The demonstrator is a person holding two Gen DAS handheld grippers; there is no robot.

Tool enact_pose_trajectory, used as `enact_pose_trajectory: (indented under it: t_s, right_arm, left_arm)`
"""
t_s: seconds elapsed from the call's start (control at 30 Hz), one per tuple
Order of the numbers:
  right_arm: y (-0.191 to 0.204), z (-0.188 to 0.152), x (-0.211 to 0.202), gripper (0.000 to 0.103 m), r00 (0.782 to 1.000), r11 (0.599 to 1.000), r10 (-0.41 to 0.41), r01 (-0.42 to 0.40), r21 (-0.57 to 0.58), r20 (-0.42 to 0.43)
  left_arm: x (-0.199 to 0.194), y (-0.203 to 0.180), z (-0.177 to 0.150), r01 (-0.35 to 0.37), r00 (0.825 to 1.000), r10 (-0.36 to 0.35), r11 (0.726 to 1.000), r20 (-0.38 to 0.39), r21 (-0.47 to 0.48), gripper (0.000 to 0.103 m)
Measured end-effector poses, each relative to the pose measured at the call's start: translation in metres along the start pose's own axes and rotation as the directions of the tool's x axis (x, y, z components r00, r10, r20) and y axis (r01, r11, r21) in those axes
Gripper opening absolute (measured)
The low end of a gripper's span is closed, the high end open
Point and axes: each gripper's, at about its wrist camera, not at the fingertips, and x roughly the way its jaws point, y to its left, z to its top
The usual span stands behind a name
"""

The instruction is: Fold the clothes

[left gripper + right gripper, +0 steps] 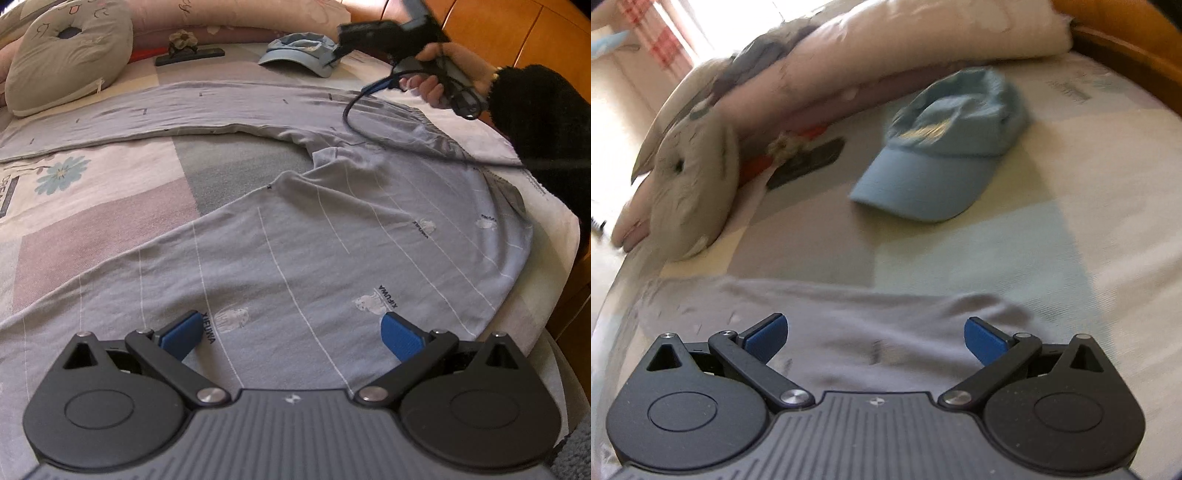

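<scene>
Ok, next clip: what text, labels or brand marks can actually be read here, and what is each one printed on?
"XIEUWA": printed repeatedly beside pale motifs on the grey pyjama trousers, clearest near the left gripper.
Dark lettering on the bedsheet, at the left edge: cut off, unreadable.
Stitched marks on the ring cushion: too small.
Cap front print: blurred.

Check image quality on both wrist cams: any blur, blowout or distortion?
Left wrist view: sharp, with print legible on the grey trousers; strong fisheye bends the bed edge. Right wrist view: motion-blurred throughout, the blue cap and cushion smeared; window area at top left blown out. Left gripper and right gripper stay crisp.
</scene>
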Motion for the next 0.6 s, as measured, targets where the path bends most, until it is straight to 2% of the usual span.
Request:
enact_pose_trajectory:
  t_s: [0.07, 0.17, 0.33, 0.43, 0.6]
  right_arm:
    - [0.002, -0.003, 0.017, 0.103, 0.999, 1.0, -0.028, 0.028, 0.001, -0.038]
    - [0.003, -0.004, 0.032, 0.103, 0.997, 0.996, -0.074, 0.075, -0.042, 0.021]
    - [-0.002, 0.009, 0.044, 0.103, 0.993, 0.996, -0.09, 0.092, -0.021, 0.077]
    - [-0.001, 0.01, 0.016, 0.103, 0.994, 0.997, -0.083, 0.083, 0.01, 0.07]
    - [0.01, -0.018, -0.072, 0.103, 0.999, 0.993, 0.013, -0.01, -0.114, 0.031]
  left_arm:
    - [0.0, 0.0, 0.0, 0.001, 1.0, -0.001, 1.0, 0.0, 0.004, 0.102]
    - [0.0, 0.001, 0.0, 0.007, 1.0, -0.007, 1.0, 0.002, 0.001, 0.102]
    - [0.0, -0.001, -0.002, -0.001, 1.0, 0.001, 1.0, 0.002, 0.024, 0.102]
    - [-0.005, -0.003, -0.002, -0.011, 1.0, 0.011, 0.999, 0.007, 0.03, 0.102]
    - [-0.015, -0.003, -0.003, -0.045, 0.998, 0.043, 0.998, 0.04, 0.043, 0.102]
